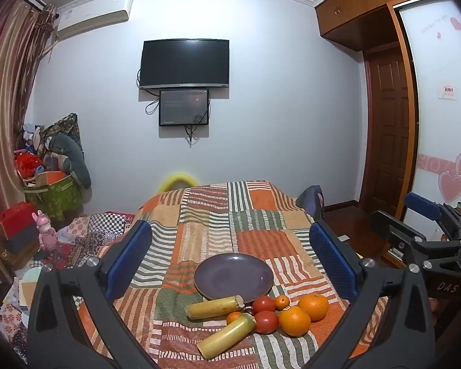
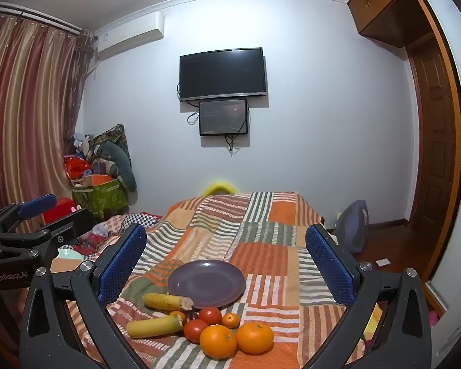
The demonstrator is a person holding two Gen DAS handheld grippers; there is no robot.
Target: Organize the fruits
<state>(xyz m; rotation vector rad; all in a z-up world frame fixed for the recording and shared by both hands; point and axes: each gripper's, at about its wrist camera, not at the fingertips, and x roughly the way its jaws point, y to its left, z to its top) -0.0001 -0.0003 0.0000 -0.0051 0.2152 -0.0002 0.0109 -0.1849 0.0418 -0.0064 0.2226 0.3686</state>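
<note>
The left gripper (image 1: 230,252) is made of black plastic arms, and blue bumpy pads (image 1: 332,258) are stuck on its fingers. Round silver screws (image 1: 92,260) are seen near the pads. The right gripper (image 2: 226,255) looks the same, and "GenRobot.AI" is printed in white on the left one's side.

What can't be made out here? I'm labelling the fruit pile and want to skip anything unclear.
- Small dark fruit, left wrist view: mostly hidden between the tomatoes and the yellow cut stalks; type unclear.
- Small orange citrus, right wrist view: half covered by the near stalk's end.
- Lower screen under the TV: text too small.
- Bed's near edge: cut off by both frames' bottom and the open tongs.
</note>
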